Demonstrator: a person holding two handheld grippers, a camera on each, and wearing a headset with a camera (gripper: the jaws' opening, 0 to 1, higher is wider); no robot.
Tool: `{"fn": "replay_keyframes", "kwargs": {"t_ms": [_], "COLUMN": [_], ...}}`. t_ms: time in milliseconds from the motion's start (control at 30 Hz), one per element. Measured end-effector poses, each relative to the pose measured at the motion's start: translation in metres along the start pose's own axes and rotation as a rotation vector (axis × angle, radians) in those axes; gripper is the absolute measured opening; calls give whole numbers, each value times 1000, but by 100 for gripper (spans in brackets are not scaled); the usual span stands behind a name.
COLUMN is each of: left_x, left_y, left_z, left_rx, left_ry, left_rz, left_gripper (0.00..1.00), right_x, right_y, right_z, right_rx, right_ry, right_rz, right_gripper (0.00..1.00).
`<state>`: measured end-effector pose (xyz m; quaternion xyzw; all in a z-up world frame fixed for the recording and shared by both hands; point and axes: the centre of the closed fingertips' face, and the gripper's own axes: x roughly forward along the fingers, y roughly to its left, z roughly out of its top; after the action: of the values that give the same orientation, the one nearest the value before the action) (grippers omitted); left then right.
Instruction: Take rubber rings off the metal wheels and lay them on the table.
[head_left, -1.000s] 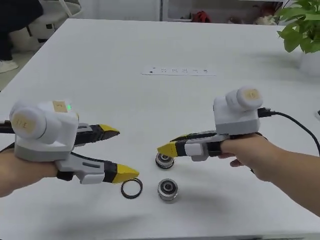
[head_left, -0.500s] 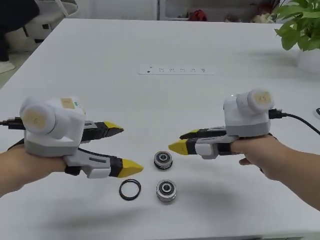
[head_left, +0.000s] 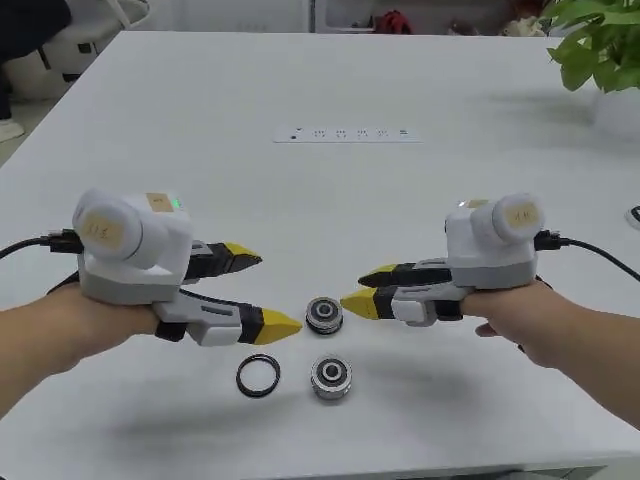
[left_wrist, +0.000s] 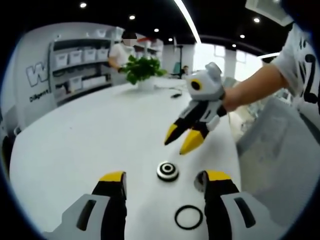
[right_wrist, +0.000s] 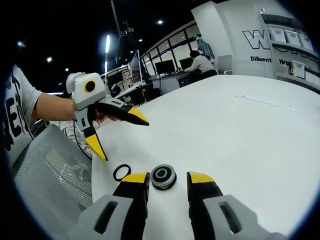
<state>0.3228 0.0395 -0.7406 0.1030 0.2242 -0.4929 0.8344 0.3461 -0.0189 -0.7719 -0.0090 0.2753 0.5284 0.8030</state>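
Rubber ring (head_left: 258, 376) first: we see one lying loose on the tabletop (head_left: 300, 200), low in the centre of the head view, just left of a wheel (head_left: 331, 375) whose rim looks bare metal. Just above it in the frame sits the dark-rimmed wheel (head_left: 324, 313), which we judge still wears its ring.

It lies between our two grippers. The left gripper (head_left: 262, 292) is released with its jaws spread wide, and the right gripper (head_left: 365, 289) is parted more narrowly. Neither holds anything. In the right gripper view the dark-rimmed wheel (right_wrist: 163, 176) rests just ahead of the jaw tips.

To do this well, we should clamp the metal body with one gripper so it cannot roll. The other should pinch only the rubber edge, peel it sideways, and lay it beside the rubber ring, clear of both wheels.
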Motion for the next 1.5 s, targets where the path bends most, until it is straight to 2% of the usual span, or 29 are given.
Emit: {"fn": "replay_keyframes", "kwargs": {"t_ms": [333,633,867,1100,1267,1500], "left_x": [13,25,35,44,50,58], "left_y": [3,3,-3,-5,-4,-8], "left_z": [-6,-8,-13,-12,-16,-20], "left_rx": [-22,-30,-23,-29,-35,-23], "left_ry": [16,22,45,46,58,75], "left_rz": [-6,-18,-41,-50,-54,-63], "left_gripper": [59,55,48,43,39,30], "right_x": [9,15,19,22,23,22], "right_y": [3,2,4,4,3,4], "right_z": [-15,-27,-31,-33,-33,-33], "right_rx": [-26,-37,-54,-66,-71,-75], "right_ry": [38,62,72,73,68,63], "right_rz": [18,19,26,27,22,24], "right_gripper": [25,23,20,16,15,13]}}
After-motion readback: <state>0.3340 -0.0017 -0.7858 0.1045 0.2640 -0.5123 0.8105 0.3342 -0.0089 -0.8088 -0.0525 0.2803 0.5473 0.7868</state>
